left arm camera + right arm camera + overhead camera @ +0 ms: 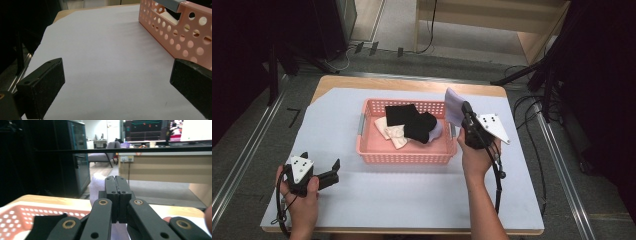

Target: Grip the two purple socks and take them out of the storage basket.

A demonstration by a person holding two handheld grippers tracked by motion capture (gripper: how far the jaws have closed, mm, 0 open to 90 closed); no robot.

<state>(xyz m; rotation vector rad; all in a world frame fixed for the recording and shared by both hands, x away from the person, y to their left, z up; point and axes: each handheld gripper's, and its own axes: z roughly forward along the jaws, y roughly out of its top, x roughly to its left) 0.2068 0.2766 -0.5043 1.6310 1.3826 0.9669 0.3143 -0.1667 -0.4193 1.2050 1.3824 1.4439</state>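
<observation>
A pink perforated basket (404, 155) sits mid-table and holds black cloths (412, 120), a white cloth (391, 132) and a pale lavender one. My right gripper (467, 111) is raised beside the basket's right rim, shut on a lavender cloth (454, 106) that hangs above the far right corner. In the right gripper view the jaws are pressed together (117, 182) with the pale cloth (96, 186) behind them. My left gripper (334, 167) rests low at the table's near left, jaws wide apart and empty (115, 82), the basket wall (180, 35) to its right.
A white sheet (412, 200) covers the wooden table. Cables (532, 125) trail off the right edge and dark stands (542, 70) rise at the back right. Metal rails (242, 160) run along the floor on the left.
</observation>
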